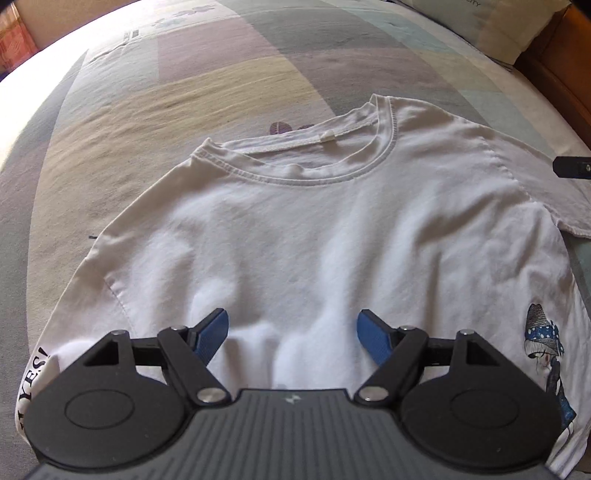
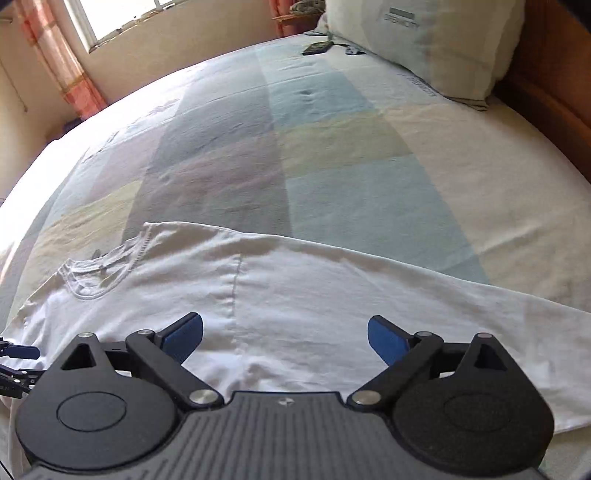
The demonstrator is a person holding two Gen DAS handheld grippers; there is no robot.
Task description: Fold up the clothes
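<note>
Sunlit bedding in pale patchwork colours fills both views, and on this bed [image 2: 332, 147] we take the white T-shirt [image 1: 295, 229] as our landmark. Nearest us, our left gripper [image 1: 291, 336] hangs over the shirt's chest with its blue pads wide apart, nothing between them. Our right gripper [image 2: 284, 338] hangs over the shirt's sleeve side, just past the shoulder seam [image 2: 236, 288], its jaws likewise spread and empty.

Below both tools the shirt lies spread flat, front up. At its two side edges in the left view we see prints: a girl figure [image 1: 546, 354] on one, black lettering [image 1: 35, 373] on the other. Beyond the chest comes the collar [image 1: 314, 162], pointing away from us. Soft wrinkles run down the middle of the chest. Whether any fold has been made we cannot tell; the shirt reads as laid open.

Past the collar lies bare quilt, then a pillow [image 2: 424, 40] against the wooden bed frame [image 2: 546, 92], and a window [image 2: 122, 14] with a curtain [image 2: 66, 62].

Our worry: the cloth is thin and two-layered, so a pinch may catch only the top layer, or snag the quilt beneath. Uneven grips from the two tools would drag the wrinkles into a crooked fold
</note>
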